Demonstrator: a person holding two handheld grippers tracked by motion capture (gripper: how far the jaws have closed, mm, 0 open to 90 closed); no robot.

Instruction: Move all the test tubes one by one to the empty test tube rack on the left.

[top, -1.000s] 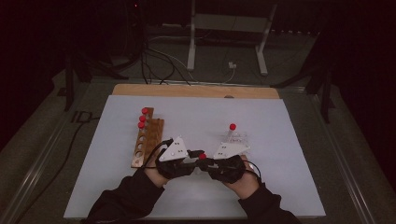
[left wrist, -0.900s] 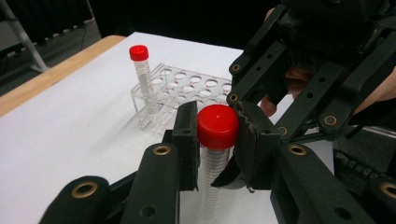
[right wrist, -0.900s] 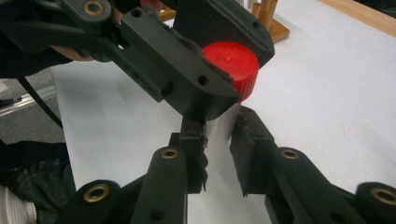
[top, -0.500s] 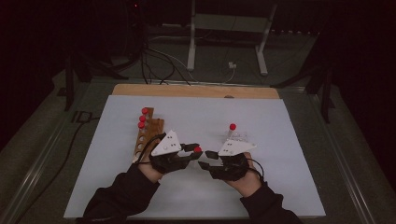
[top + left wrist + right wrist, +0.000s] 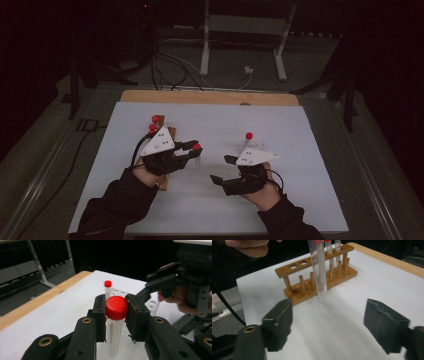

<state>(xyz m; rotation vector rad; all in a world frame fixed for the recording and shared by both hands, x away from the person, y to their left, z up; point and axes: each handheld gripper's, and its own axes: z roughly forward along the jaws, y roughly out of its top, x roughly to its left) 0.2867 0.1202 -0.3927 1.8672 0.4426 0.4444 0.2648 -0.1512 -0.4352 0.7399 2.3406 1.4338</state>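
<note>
Claws first: we see the left claw [image 5: 115, 315] clamped just under the red cap of a graduated centrifuge tube [image 5: 113, 337], held upright above the white table [image 5: 300, 120] near the wooden rack [image 5: 317, 282], while the right claw [image 5: 329, 322] (its jaws have just been opening) holds nothing.

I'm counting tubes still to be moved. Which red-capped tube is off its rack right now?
The tube clamped in the left claw, held above the sheet. The others stand in racks: two in the wooden rack, one in the clear rack.
</note>
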